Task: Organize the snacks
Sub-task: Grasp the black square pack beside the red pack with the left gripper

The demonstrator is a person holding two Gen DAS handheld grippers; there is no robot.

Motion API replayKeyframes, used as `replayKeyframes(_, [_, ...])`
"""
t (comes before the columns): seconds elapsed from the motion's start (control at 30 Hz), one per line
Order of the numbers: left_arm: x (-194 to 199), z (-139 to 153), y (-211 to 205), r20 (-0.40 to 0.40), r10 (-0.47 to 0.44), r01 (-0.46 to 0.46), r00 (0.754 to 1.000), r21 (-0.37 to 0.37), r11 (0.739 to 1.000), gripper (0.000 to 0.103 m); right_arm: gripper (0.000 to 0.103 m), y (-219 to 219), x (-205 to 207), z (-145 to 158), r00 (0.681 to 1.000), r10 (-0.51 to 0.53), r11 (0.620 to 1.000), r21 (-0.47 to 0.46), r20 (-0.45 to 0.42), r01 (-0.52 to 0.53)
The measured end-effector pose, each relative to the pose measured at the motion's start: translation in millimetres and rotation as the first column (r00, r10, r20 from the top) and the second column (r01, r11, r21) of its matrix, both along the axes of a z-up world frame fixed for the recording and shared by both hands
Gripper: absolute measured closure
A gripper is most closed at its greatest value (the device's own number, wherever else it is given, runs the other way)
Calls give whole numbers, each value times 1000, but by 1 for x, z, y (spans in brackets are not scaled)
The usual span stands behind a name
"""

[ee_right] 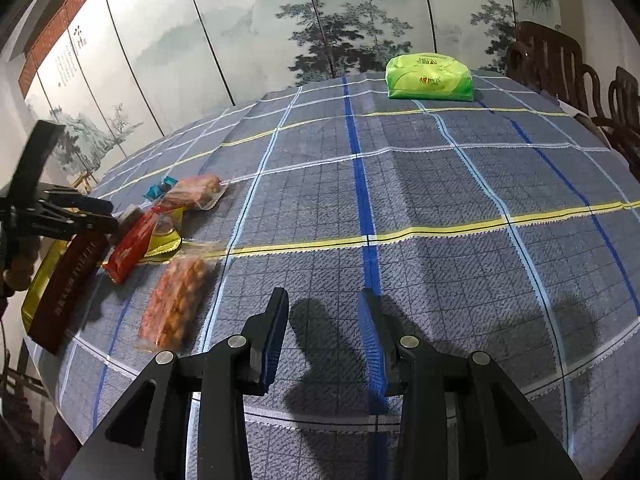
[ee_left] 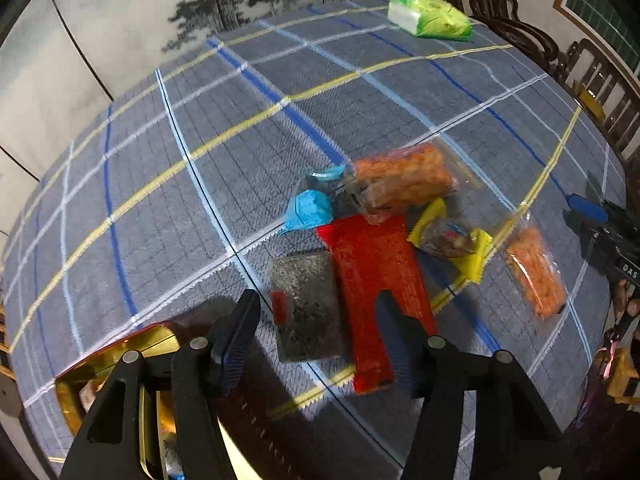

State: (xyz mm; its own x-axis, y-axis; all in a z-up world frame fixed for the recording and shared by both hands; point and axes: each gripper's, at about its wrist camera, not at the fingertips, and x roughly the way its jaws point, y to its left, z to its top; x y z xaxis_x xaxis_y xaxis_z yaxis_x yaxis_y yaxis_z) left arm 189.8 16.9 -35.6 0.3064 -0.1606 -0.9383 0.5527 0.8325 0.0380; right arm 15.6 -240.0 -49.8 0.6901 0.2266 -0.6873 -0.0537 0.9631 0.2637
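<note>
A pile of snacks lies on the plaid tablecloth: a red packet (ee_left: 372, 280), a grey speckled packet (ee_left: 308, 304), two blue wrapped sweets (ee_left: 310, 210), an orange snack bag (ee_left: 400, 178), a yellow-edged packet (ee_left: 450, 236) and a second orange bag (ee_left: 536, 270). My left gripper (ee_left: 316, 312) is open just above the grey and red packets and holds nothing. A gold-lined box (ee_left: 120, 354) with a dark red lid (ee_right: 66, 284) sits at the table edge by it. My right gripper (ee_right: 324, 308) is open and empty over bare cloth, right of the second orange bag (ee_right: 176, 302).
A green tissue pack (ee_right: 430, 76) lies at the far side of the table. Dark wooden chairs (ee_right: 560, 64) stand along the right. A painted folding screen (ee_right: 240, 32) closes off the back. The right gripper also shows at the left wrist view's right edge (ee_left: 588, 208).
</note>
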Motion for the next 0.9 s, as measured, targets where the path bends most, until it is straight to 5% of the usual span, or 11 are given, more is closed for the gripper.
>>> replayKeyframes(0.13, [13,-13,7,-59,24,-27,998,-43,999,46,66,-1,0,0,1000,0,1000,0,1,0])
replayKeyframes(0.4, [15,-10,12,-69,-7,1,998,-92,996,71,65,0,2,-1,1000,0,1000,-14,4,0])
replayKeyframes(0.53, [9,-7,18,-102,67,-80,993,-136,987,71,65,0,2,-1,1000,1,1000,-14,4,-1])
replayKeyframes(0.8, [-61,58,27,21,249,-236,968,-258,937,71,65,-4,6,9,1000,13,999,31,-10,-13])
replayKeyframes(0.9, [-93,76,26,39,280,-256,959,-307,917,71,65,15,15,30,991,132,990,51,31,-134])
